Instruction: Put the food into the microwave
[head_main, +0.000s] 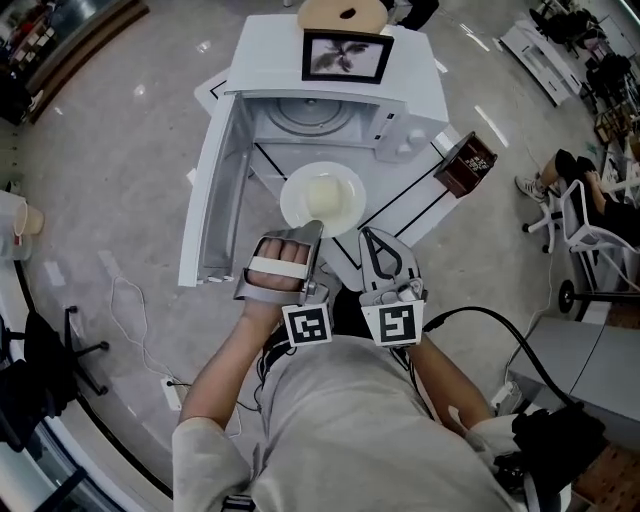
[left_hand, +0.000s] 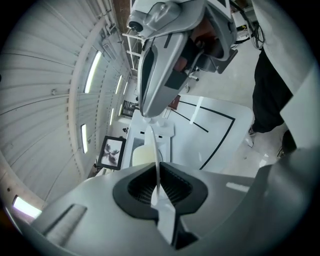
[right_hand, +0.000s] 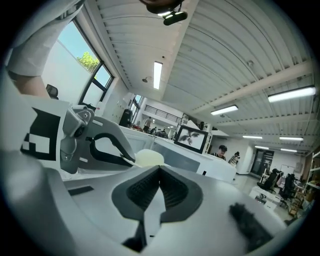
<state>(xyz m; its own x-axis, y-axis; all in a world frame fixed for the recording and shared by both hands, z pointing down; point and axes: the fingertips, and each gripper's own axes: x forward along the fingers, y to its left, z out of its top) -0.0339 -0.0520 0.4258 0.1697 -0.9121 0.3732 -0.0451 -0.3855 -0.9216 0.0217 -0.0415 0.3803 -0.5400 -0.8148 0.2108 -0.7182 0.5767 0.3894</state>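
We see the left claw (head_main: 312, 232) closed on the near rim of a white plate (head_main: 296, 205). In the left gripper view the rim (left_hand: 158, 159) runs edge-on between its two pads, which press on it. The plate carries a pale mound of food (head_main: 326, 194) and hangs just in front of the microwave (head_main: 335, 112), outside the cavity. The microwave's door (head_main: 212, 205) stands swung open to the left.

The right claw (head_main: 370, 238) sits just right of the left one, near the plate's near edge and apart from it. In the right gripper view its jaws (right_hand: 159, 192) meet with nothing between them, and the food (right_hand: 149, 158) shows beyond them.

The microwave stands on a white worktop (head_main: 425, 205) marked with black lines. A framed picture (head_main: 347, 57) rests on top of the microwave, and a brown box (head_main: 466, 163) stands to its right.
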